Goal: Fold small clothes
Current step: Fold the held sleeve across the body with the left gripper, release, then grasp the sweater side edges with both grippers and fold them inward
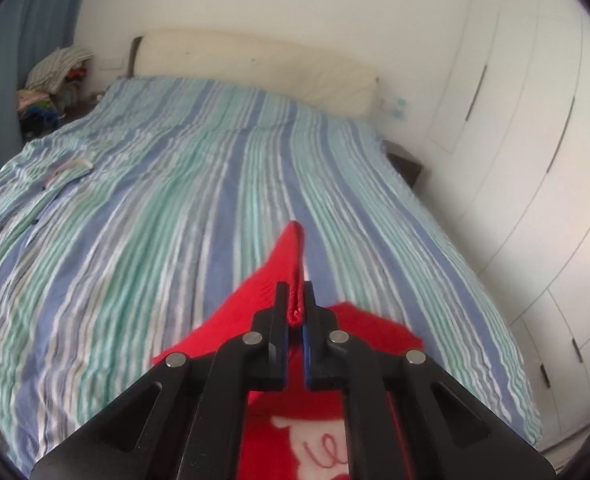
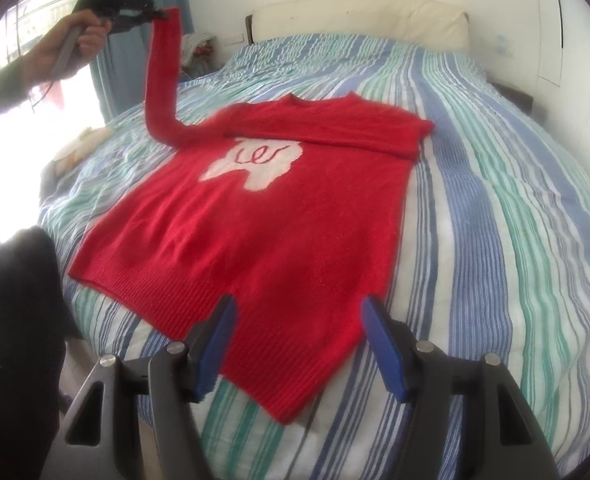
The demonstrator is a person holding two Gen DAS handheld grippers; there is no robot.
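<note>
A red knit sweater [image 2: 255, 216] with a white patch on the chest lies flat on the striped bed [image 2: 495, 200]. Its right sleeve [image 2: 335, 132] is folded across the chest. My left gripper [image 2: 157, 12] is shut on the cuff of the left sleeve [image 2: 161, 80] and holds it high above the bed at the far left. In the left wrist view the cuff [image 1: 296, 300] is pinched between the jaws of my left gripper [image 1: 295, 288], with the sweater [image 1: 319, 440] below. My right gripper [image 2: 299, 304] is open and empty just above the sweater's hem.
A cream headboard [image 2: 359, 16] stands at the bed's far end. White wardrobe doors [image 1: 515, 140] run along the right. A pile of clothes [image 1: 51, 88] sits by the blue curtain [image 1: 23, 40]. A dark nightstand [image 1: 405, 166] is beside the bed.
</note>
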